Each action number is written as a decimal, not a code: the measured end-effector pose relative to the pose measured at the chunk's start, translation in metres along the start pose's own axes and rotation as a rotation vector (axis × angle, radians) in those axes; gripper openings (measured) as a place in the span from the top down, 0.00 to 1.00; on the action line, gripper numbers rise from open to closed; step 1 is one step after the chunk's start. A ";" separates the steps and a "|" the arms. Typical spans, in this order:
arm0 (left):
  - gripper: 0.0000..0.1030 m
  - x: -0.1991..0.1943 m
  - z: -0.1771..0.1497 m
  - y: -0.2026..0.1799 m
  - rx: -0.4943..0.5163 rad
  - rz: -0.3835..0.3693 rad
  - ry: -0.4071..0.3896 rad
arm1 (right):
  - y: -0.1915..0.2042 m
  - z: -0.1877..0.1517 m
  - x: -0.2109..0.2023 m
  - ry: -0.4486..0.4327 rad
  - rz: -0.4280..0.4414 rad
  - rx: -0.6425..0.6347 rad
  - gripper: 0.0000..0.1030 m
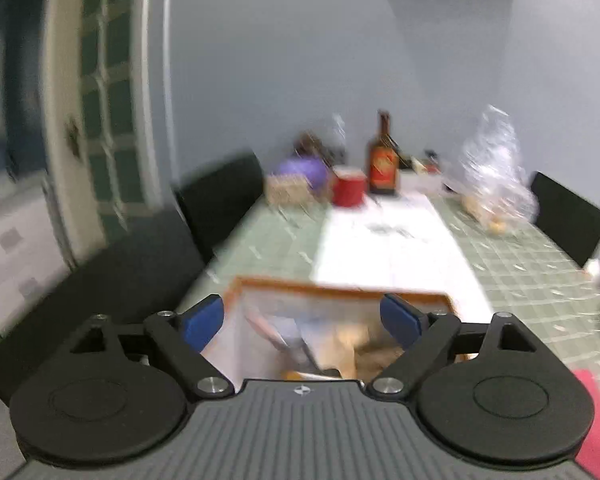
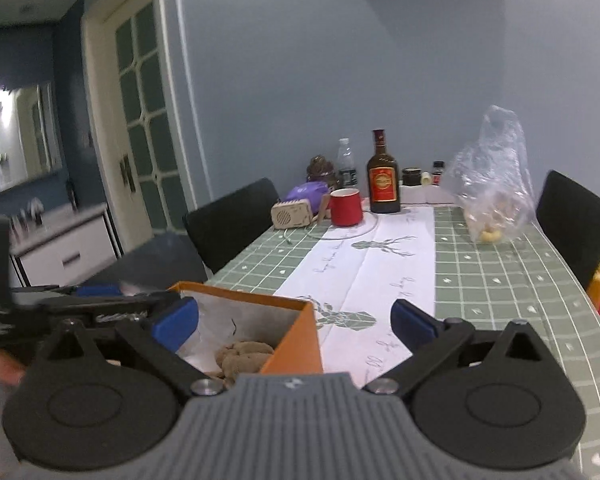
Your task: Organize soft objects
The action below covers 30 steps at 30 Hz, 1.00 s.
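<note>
You have an open orange box (image 2: 296,354) with a white paper lining sitting at the near edge of the surface, at six o'clock. Inside it, low against the near wall, lies a lumpy brown soft toy (image 2: 244,356); the other contents are too blurred to name.

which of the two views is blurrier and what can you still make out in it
The left wrist view is the blurrier one, smeared by motion: the orange box, red mug and brown bottle keep only soft outlines, and the box contents are unreadable. The right wrist view is fairly sharp: the deer print on the white runner reads clearly, though fisheye bends the door frame.
</note>
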<state>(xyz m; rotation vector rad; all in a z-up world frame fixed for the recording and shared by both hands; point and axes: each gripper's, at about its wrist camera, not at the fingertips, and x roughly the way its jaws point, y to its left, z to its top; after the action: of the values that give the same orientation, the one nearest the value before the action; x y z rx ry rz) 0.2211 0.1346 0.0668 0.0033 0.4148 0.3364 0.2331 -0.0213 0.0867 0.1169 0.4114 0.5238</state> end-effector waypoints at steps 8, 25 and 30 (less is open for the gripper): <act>0.00 -0.034 0.001 -0.005 0.036 0.065 -0.101 | -0.006 -0.028 -0.054 -0.040 -0.213 -0.089 0.03; 0.00 -0.186 -0.049 -0.042 0.072 -0.096 -0.219 | 0.018 -0.102 -0.157 -0.068 -0.274 0.041 0.03; 0.00 -0.203 -0.074 -0.050 0.096 -0.080 -0.227 | 0.033 -0.116 -0.170 -0.065 -0.288 0.020 0.03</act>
<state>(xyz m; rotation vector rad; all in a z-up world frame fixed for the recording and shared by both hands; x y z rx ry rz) 0.0330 0.0177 0.0753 0.1178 0.2050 0.2338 0.0368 -0.0790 0.0480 0.0917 0.3623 0.2315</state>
